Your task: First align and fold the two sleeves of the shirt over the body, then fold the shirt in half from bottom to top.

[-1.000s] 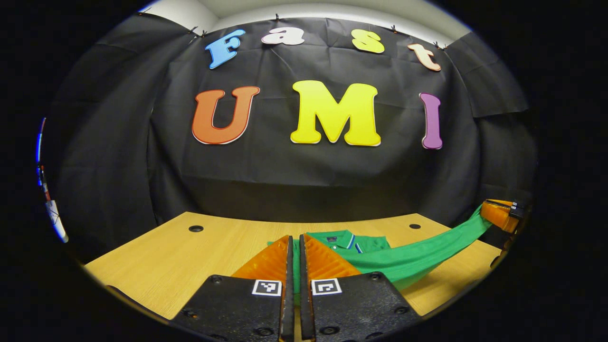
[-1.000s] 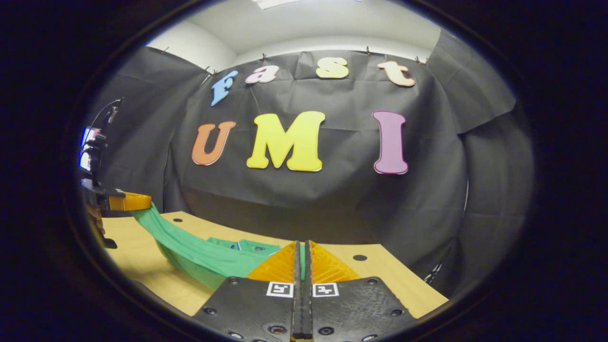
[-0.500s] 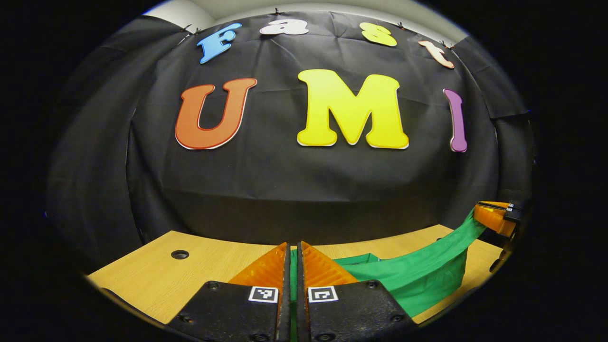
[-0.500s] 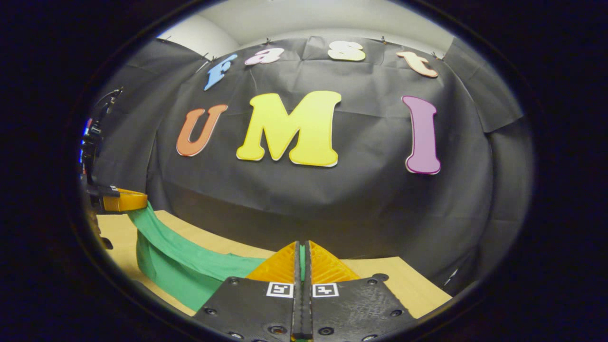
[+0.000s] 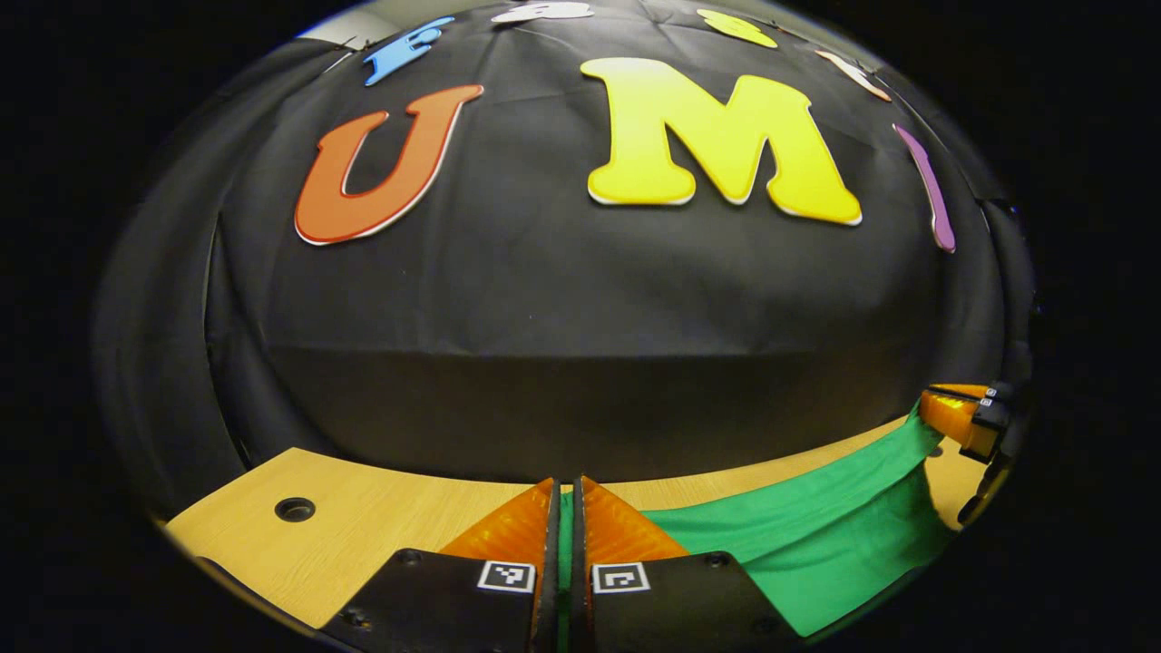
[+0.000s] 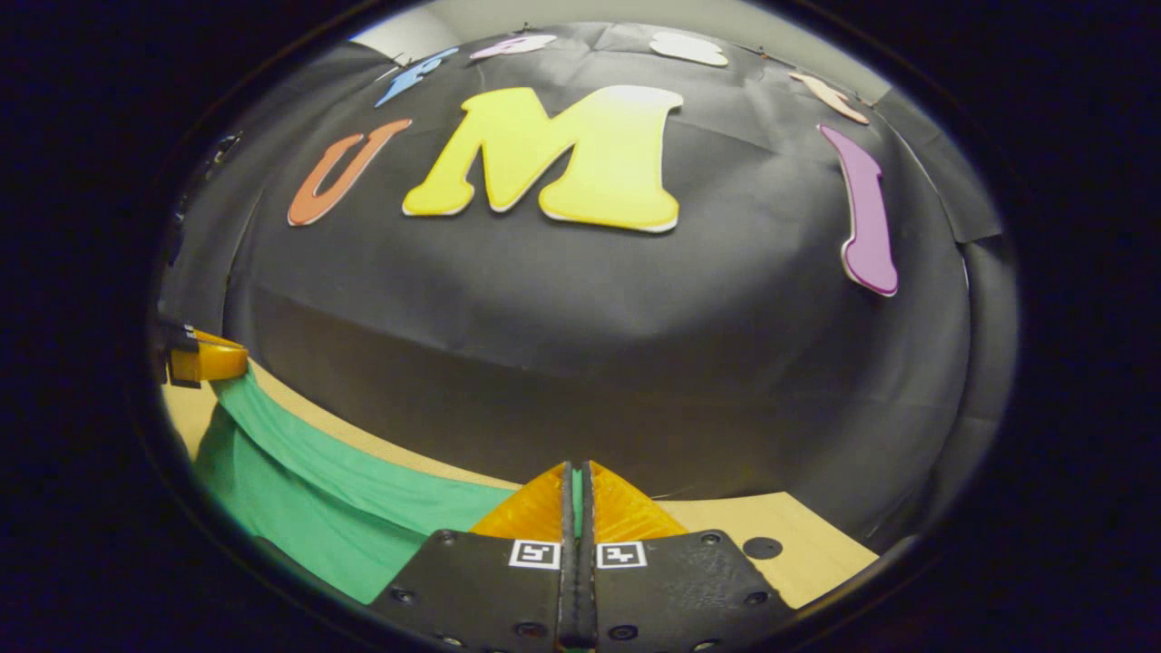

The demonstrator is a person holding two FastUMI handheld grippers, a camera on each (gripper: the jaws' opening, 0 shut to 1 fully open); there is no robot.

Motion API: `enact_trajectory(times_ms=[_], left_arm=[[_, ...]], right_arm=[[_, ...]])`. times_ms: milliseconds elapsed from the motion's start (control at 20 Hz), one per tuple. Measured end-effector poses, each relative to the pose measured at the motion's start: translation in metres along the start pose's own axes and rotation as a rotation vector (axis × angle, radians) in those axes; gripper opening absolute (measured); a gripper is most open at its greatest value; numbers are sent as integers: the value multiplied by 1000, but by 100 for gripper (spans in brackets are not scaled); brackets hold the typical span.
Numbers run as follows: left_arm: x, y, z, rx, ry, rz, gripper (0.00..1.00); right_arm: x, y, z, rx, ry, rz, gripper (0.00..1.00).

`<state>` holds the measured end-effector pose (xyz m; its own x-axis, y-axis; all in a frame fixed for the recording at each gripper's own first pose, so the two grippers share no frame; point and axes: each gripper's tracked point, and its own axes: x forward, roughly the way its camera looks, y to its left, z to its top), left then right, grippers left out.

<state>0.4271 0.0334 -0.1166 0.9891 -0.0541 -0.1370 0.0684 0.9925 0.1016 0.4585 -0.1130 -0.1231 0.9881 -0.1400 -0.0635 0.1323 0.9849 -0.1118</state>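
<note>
Over the last second both claws have carried the green shirt (image 5: 816,535) toward the booth's back wall — the far counter (image 5: 363,517) edge now sits just ahead of the left claw (image 5: 564,508). The collar, seen earlier, is now hidden, probably under the raised fabric.

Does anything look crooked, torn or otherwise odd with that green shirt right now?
Nothing stands out. The green shirt hangs as a smooth band between the left tool and the right tool, each shut on an edge of it above the wooden table. I see no tear or snag.
</note>
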Motion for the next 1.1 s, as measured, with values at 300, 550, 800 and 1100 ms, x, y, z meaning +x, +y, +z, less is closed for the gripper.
enact_trajectory(times_ms=[300, 550, 800, 1100], left_arm=[[31, 2, -10, 7, -24, -8, 10], [26, 4, -22, -46, 2, 15, 19], [15, 13, -40, -63, 60, 70, 100], [-19, 30, -30, -156, 0, 100, 100]], right_arm=[[20, 8, -24, 4, 2, -43, 0], [20, 4, -36, 2, 30, -74, 7], [5, -2, -30, -3, 76, -76, 95], [-31, -13, -46, 111, 169, -73, 95]])
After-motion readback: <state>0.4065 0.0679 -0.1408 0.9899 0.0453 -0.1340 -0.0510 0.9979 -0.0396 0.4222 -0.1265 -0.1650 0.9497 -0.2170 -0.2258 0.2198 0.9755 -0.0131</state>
